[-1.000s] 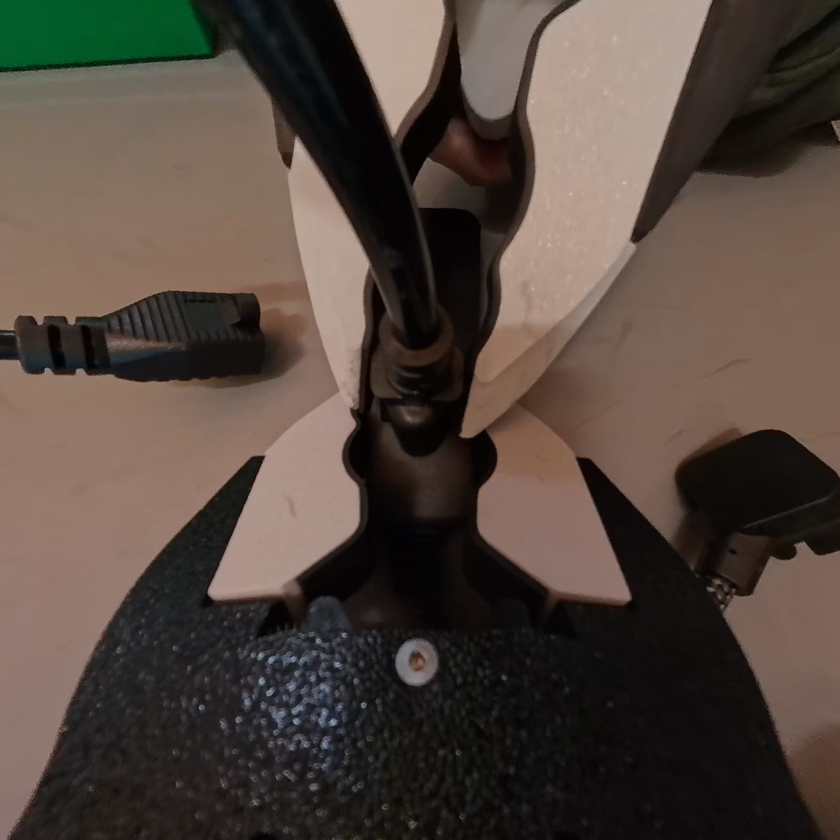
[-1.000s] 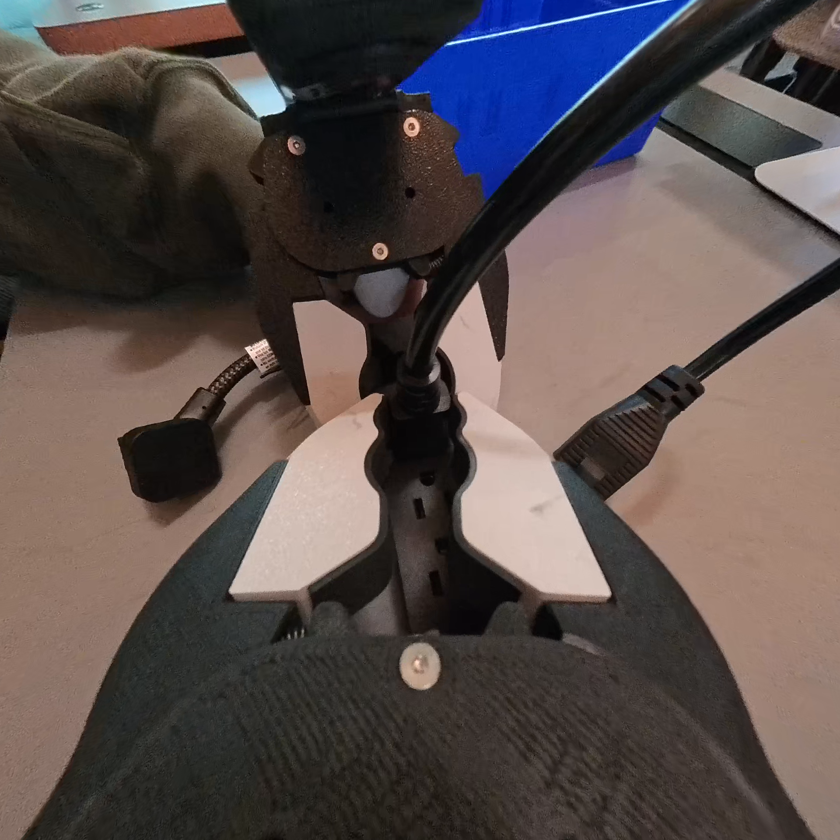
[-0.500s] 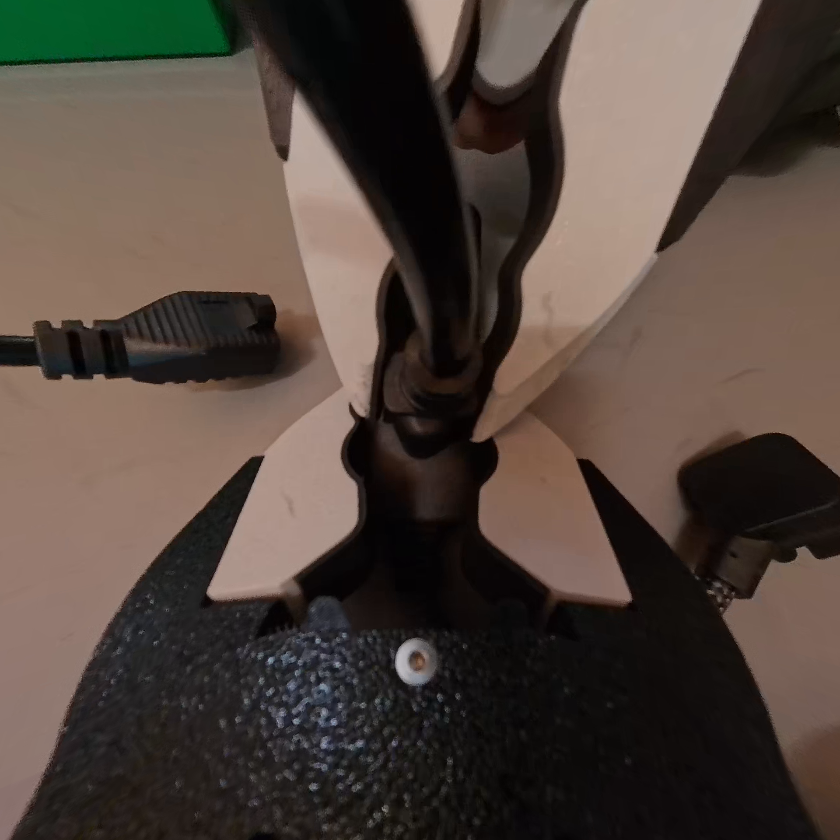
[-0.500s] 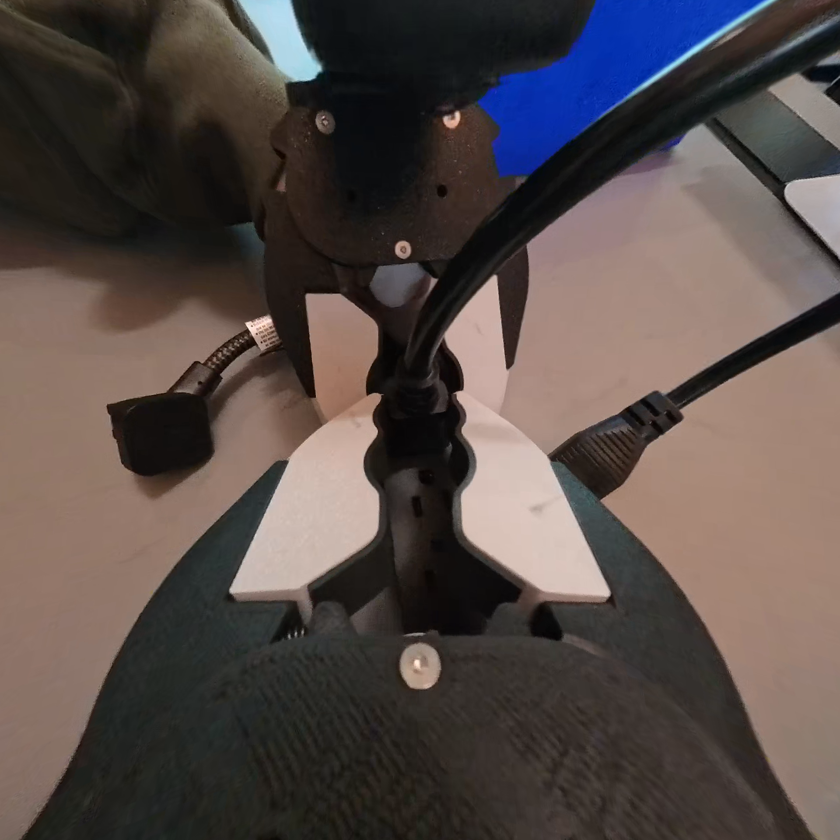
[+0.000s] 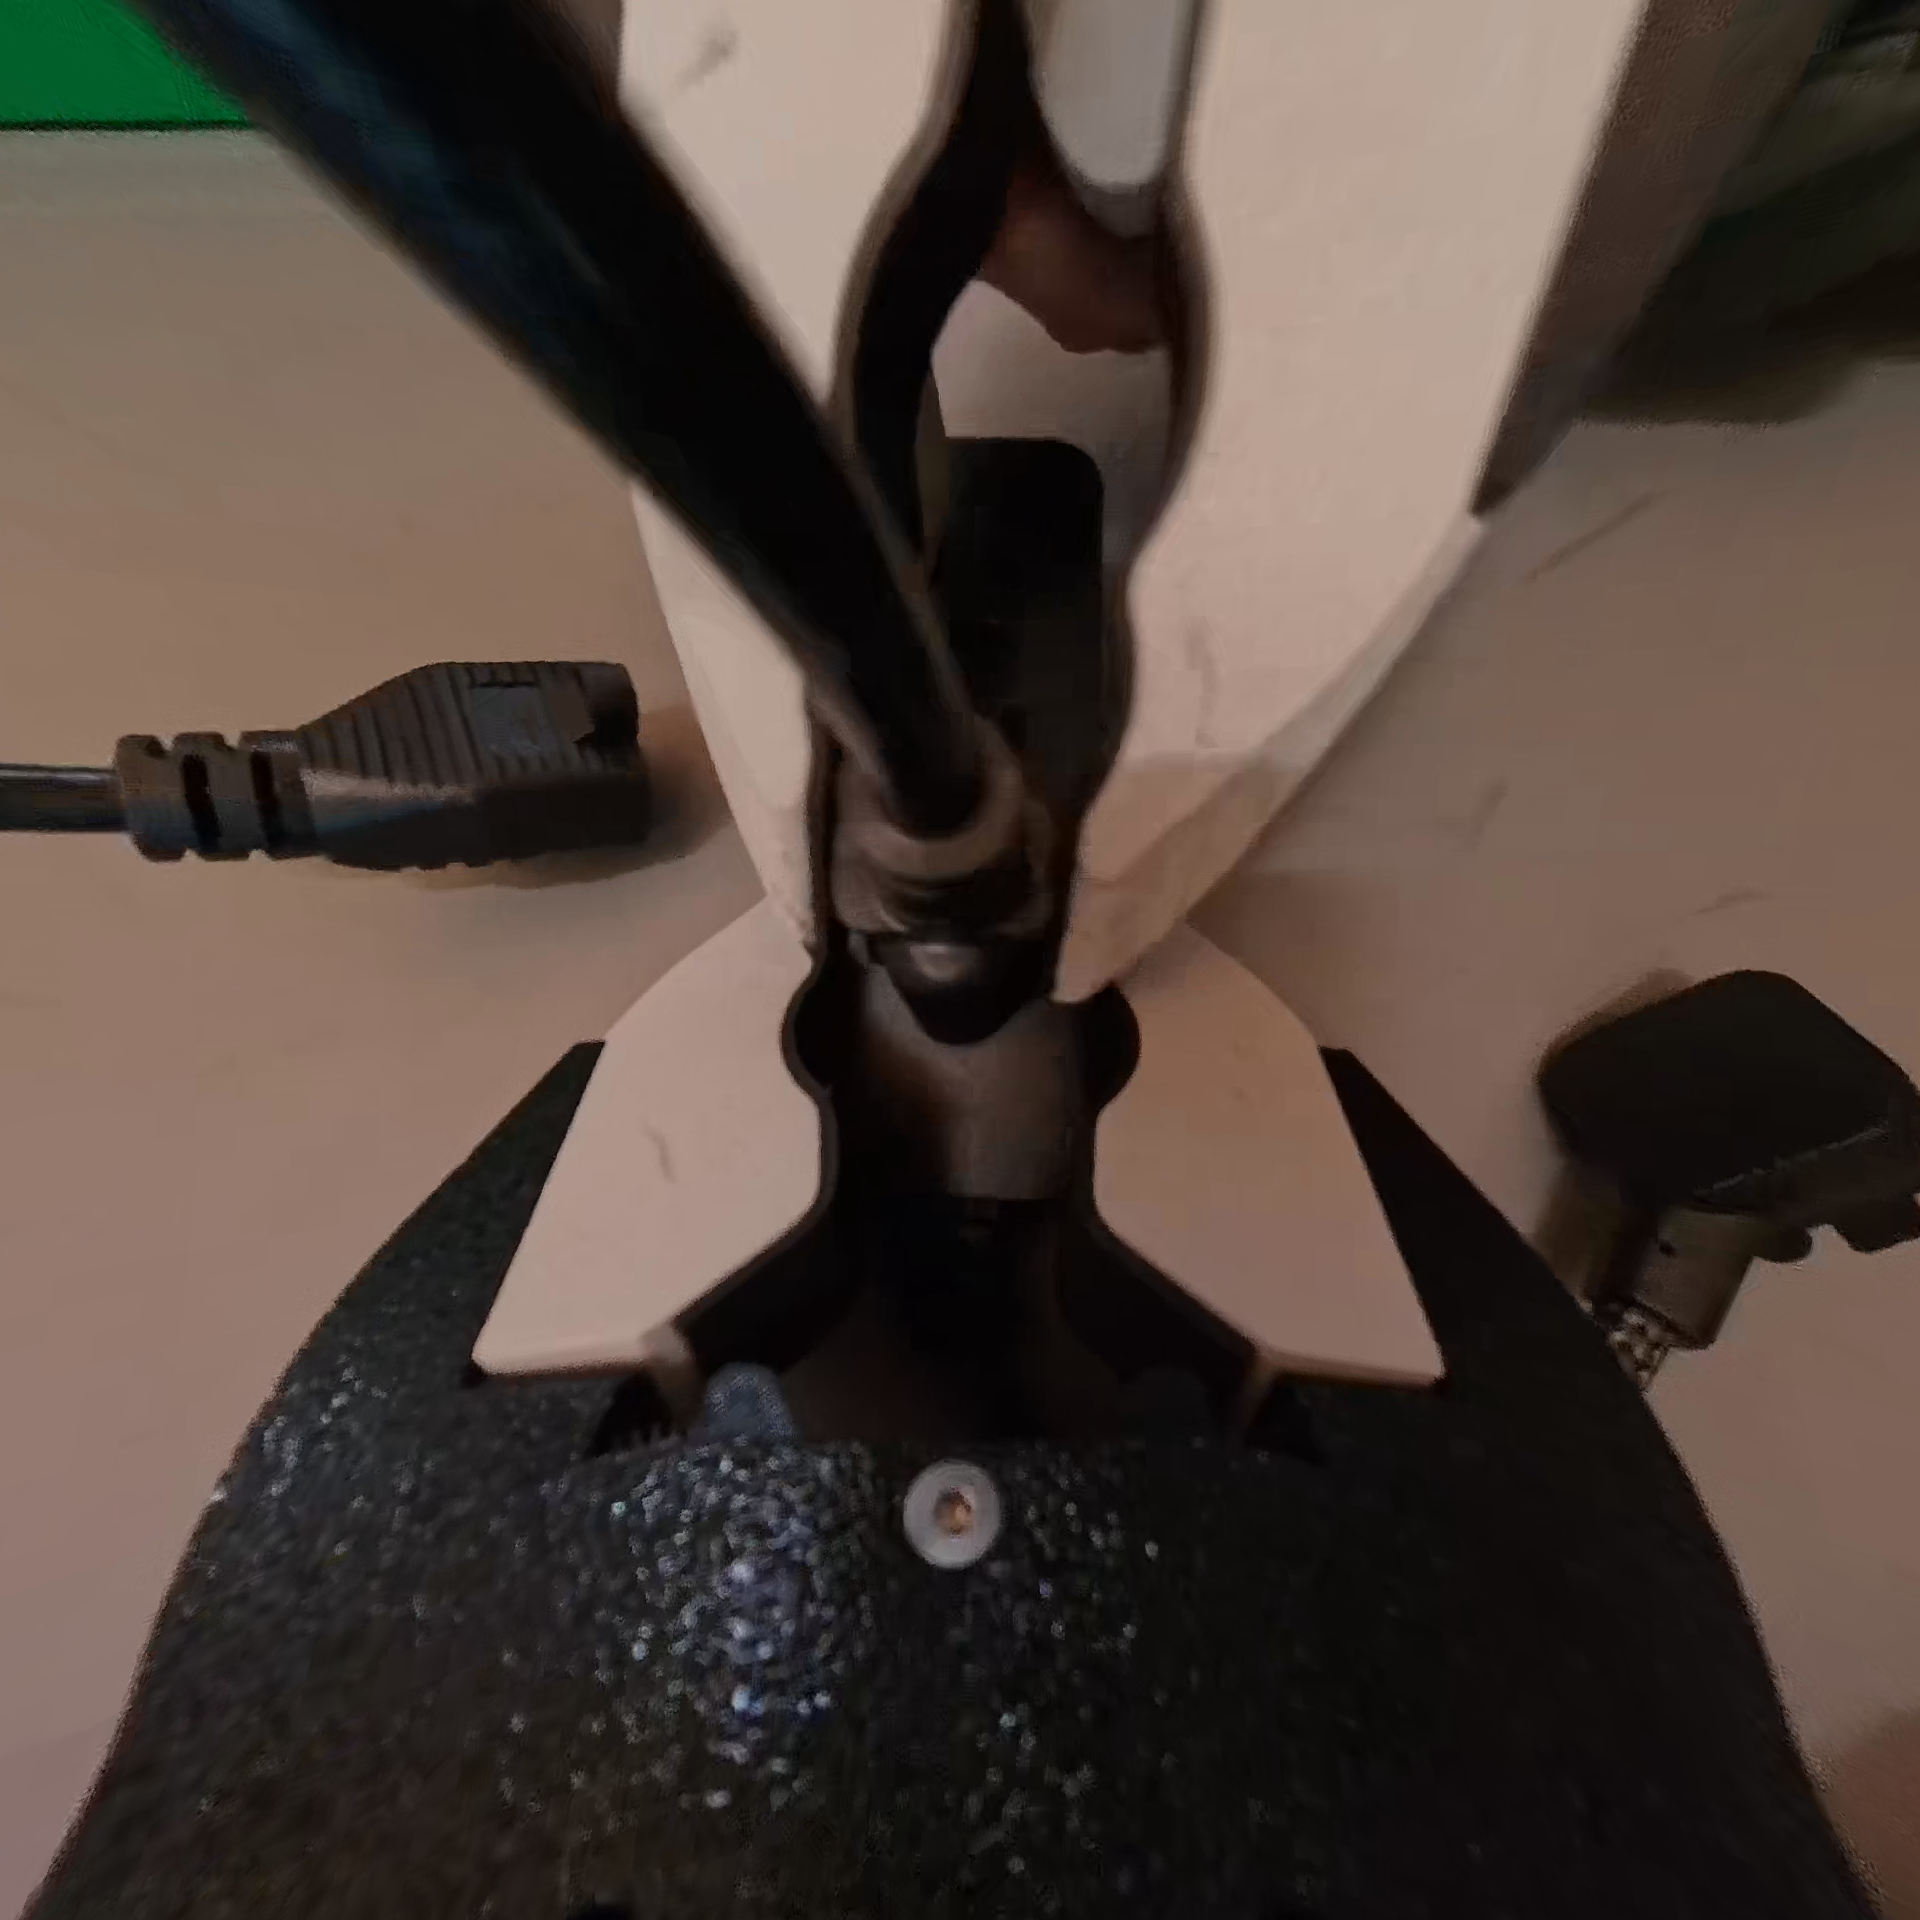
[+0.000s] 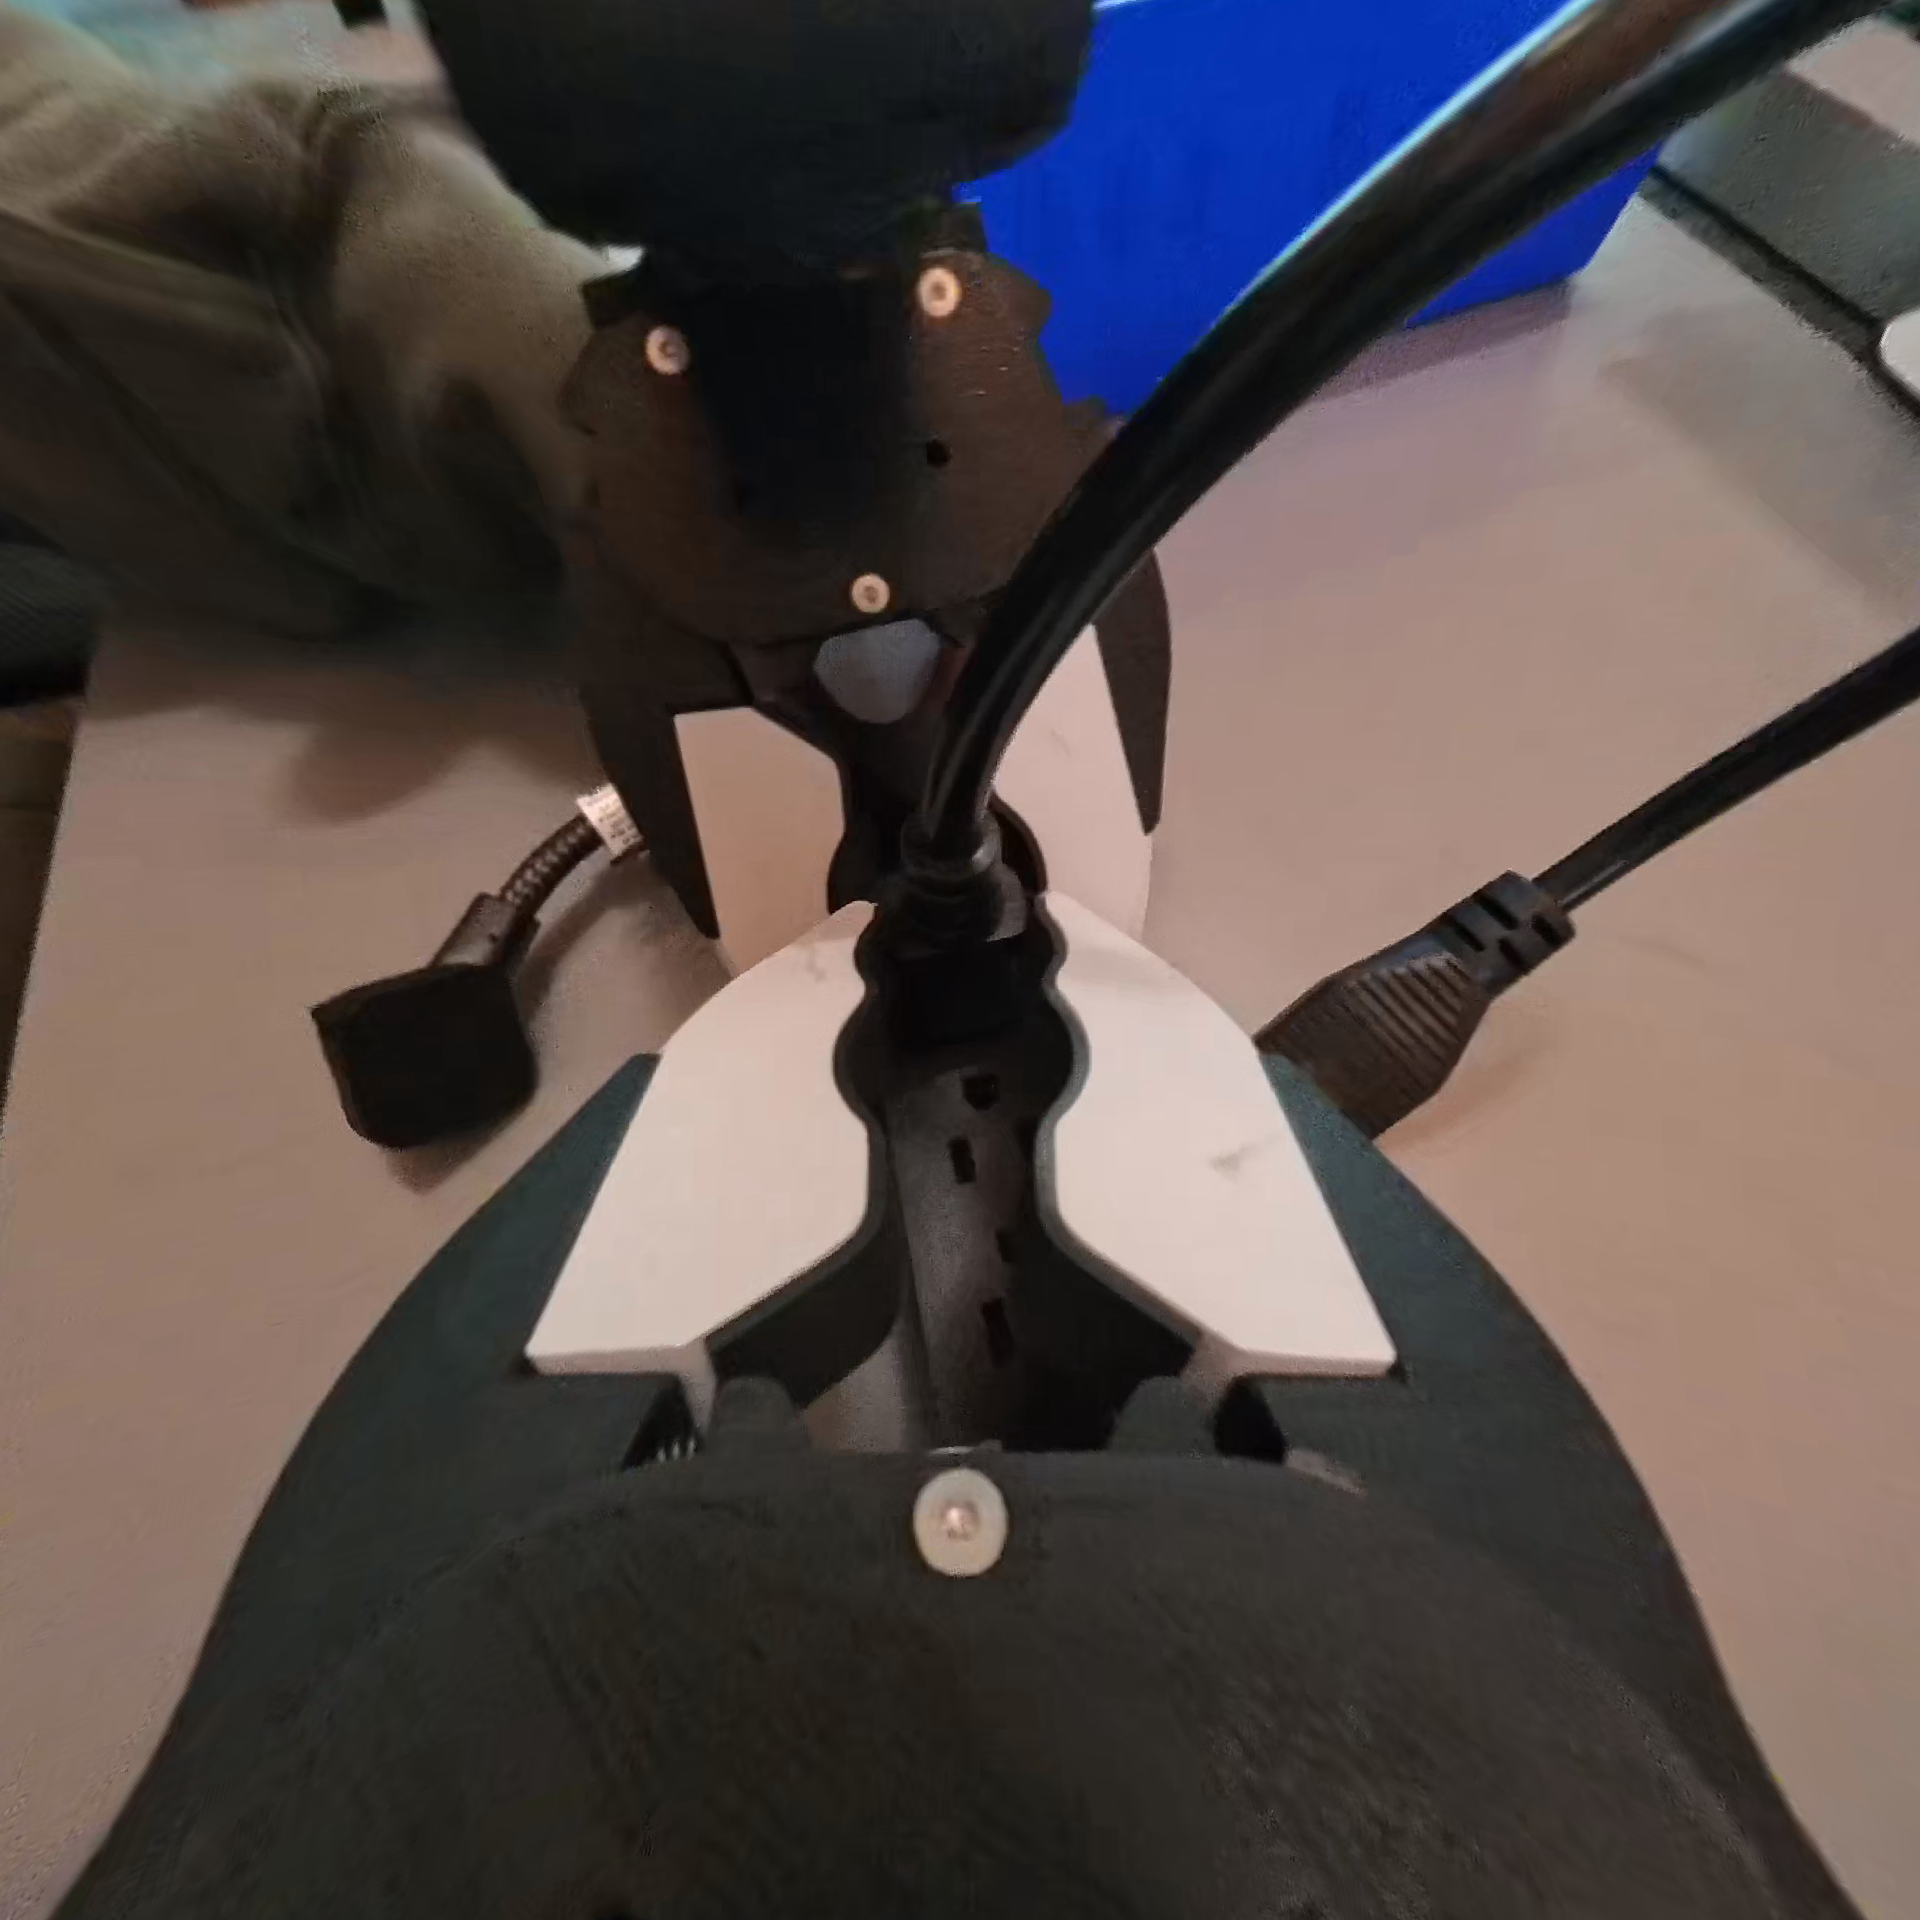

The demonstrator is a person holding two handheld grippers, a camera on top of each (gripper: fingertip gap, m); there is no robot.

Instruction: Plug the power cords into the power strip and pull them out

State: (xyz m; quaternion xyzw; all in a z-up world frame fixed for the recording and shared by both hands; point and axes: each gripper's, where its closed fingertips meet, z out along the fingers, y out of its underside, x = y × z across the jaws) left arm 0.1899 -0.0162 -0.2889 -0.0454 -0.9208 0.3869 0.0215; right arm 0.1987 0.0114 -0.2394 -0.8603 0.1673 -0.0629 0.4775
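My left gripper [image 5: 961, 1023] is shut on one end of the black power strip [image 5: 987, 1122]. My right gripper [image 6: 956, 935] faces it, its white fingertips shut on a black plug [image 6: 940, 894] that stands on the strip [image 6: 961, 1195]. Several outlet slots show between the right fingers. The plug's thick black cord [image 6: 1195, 416] arcs up and to the right. In the left wrist view the plug [image 5: 935, 862] sits between the right gripper's pads [image 5: 1247, 623], and the cord [image 5: 623, 364] leans up to the left. How deep the plug sits is hidden.
A loose ribbed black cord connector [image 5: 416, 779] lies on the beige table [image 5: 260, 1143], also in the right wrist view [image 6: 1392, 997]. A flat plug on a braided cable [image 6: 426, 1039] lies on the other side. A blue bin [image 6: 1299, 208], an olive sleeve [image 6: 260, 364] and a green block [image 5: 104, 62] stand farther off. Spacing between my two grippers at the tips: around 5 cm.
The right gripper has tilted and come closer to the left one while holding the plug. The cord has swung to the left in the left wrist view. The left gripper keeps its hold.
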